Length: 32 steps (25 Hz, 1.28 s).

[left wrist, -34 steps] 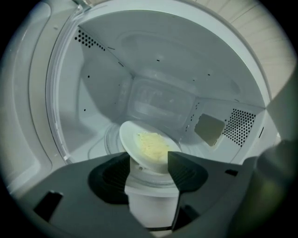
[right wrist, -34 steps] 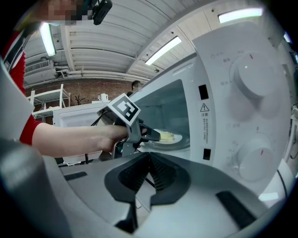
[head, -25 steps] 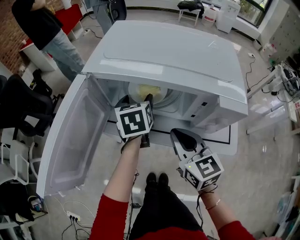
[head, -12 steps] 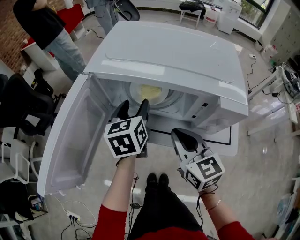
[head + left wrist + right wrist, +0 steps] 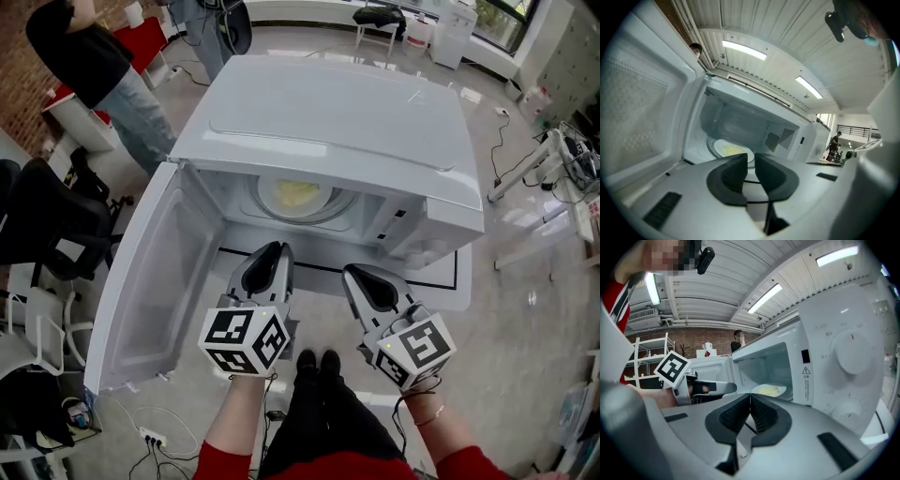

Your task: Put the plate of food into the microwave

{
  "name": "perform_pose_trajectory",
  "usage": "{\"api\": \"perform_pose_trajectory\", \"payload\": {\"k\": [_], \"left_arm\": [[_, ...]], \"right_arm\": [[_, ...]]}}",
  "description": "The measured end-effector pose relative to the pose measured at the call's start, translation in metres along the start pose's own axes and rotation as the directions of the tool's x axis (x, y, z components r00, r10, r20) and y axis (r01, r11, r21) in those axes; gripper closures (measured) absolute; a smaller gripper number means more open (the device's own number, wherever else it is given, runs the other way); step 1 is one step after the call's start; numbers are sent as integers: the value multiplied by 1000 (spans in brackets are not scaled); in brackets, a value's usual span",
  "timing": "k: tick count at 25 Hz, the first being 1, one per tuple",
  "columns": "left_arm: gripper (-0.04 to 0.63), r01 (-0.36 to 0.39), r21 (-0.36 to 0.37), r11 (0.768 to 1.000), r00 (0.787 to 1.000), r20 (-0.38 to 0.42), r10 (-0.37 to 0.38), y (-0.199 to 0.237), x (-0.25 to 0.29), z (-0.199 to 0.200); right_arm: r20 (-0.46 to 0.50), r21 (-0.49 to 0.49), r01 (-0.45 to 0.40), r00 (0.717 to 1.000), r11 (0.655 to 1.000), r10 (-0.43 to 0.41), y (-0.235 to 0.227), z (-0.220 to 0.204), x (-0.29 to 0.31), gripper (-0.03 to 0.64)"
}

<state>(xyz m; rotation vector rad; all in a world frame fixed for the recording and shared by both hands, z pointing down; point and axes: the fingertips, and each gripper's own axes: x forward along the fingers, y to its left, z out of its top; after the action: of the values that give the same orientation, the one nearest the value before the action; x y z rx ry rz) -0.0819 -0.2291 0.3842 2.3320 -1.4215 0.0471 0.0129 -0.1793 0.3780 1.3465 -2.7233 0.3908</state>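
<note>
The plate of yellow food [image 5: 298, 197] lies on the turntable inside the open white microwave [image 5: 328, 112]; it also shows in the left gripper view [image 5: 729, 150] and the right gripper view [image 5: 769, 390]. My left gripper [image 5: 270, 249] is outside the cavity, in front of its opening. Its jaws have just been closing and stand almost together, with nothing between them [image 5: 751, 159]. My right gripper [image 5: 361, 272] hangs beside it, shut and empty [image 5: 750, 397], in front of the control side.
The microwave door [image 5: 155, 272] swings wide open to the left. The control panel with its knobs [image 5: 855, 352] is at the right. A person [image 5: 103, 66] stands at the far left, near a black chair [image 5: 47, 216]. Cables lie on the floor.
My left gripper has pulled back out of the microwave cavity toward me and its jaws have closed, leaving the plate on the turntable. The right gripper has barely shifted.
</note>
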Motion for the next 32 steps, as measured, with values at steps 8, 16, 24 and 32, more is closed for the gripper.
{"api": "perform_pose_trajectory", "payload": {"k": [8,16,24,32], "left_arm": [[582,29,38,999,1000,4,-29,-20,-27,0],[586,76,-21,997,997,-14,-77,-37,-45,-4],[586,96,-16,995,995,1,-96,-43,-55,5],[586,113,-1,994,994,13,-113,-51,-62,12]], "right_arm": [[6,28,27,1000,999,-27,-5,11,-19,601],[15,56,50,999,997,-51,-3,15,-33,603],[43,40,54,998,998,-56,5,21,-44,603],[34,8,62,997,998,-62,12,17,-51,603]]}}
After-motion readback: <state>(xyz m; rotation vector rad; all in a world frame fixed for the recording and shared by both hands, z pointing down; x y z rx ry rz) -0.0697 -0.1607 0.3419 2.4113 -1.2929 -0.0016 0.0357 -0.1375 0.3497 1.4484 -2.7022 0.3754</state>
